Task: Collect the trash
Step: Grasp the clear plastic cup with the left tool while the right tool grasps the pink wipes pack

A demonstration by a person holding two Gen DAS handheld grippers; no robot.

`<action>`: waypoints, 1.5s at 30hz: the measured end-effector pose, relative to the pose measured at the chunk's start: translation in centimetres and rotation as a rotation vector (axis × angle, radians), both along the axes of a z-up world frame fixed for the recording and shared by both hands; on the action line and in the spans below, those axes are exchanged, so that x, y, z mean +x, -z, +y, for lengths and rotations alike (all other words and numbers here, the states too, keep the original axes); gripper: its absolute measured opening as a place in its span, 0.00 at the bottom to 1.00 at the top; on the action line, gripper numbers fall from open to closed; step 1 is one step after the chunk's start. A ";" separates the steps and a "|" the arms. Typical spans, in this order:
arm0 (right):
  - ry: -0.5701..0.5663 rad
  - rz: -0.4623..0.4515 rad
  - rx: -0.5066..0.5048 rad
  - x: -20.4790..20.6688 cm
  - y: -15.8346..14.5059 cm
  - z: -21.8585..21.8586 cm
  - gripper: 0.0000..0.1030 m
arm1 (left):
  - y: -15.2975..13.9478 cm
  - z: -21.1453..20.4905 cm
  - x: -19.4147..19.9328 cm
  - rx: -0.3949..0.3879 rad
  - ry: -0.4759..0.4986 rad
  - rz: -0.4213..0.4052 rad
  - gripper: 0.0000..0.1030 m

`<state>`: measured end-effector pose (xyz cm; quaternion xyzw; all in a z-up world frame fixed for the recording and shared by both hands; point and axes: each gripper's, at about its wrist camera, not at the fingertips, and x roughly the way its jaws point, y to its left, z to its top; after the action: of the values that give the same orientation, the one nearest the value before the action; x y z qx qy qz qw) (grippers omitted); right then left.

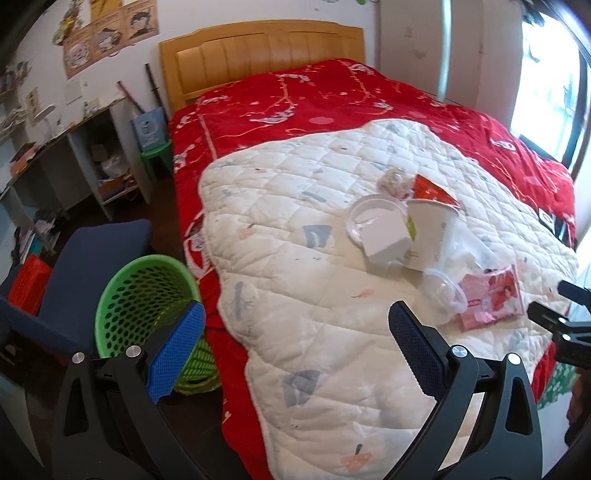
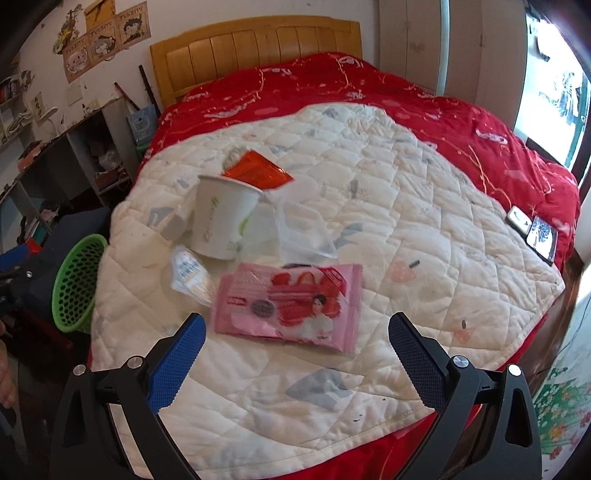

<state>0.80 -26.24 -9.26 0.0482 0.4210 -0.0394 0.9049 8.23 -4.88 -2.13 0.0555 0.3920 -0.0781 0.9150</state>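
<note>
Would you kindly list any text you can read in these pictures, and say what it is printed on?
"TVERDS": my best reading, on the wall posters.
Pink packet: print too blurred to read.
White paper cup: green lettering too blurred.
Clear lid's label: too small.
Nothing else is legible.

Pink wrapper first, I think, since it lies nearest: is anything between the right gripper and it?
Nothing visible. The pink wrapper lies flat on the white quilt, just ahead of the open right gripper, with only bare quilt between. The paper cup and clear plastic lid lie beyond it.
</note>
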 end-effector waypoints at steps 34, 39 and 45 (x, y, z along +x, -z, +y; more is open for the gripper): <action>-0.032 0.083 0.157 2.7 4.2 -4.6 0.22 | 6.1 -8.6 4.0 -0.140 0.478 0.223 0.79; -0.028 0.087 0.129 2.3 4.3 -4.7 0.26 | 7.5 -9.3 5.8 -0.258 0.455 0.322 0.68; -0.030 0.068 0.112 1.8 3.7 -4.7 0.60 | 9.0 -10.3 6.2 -0.287 0.442 0.382 0.43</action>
<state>2.62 -30.95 -12.94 0.0909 0.4539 -0.0040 0.8864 14.46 -15.18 -11.14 -0.0061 0.5201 -0.3385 0.7842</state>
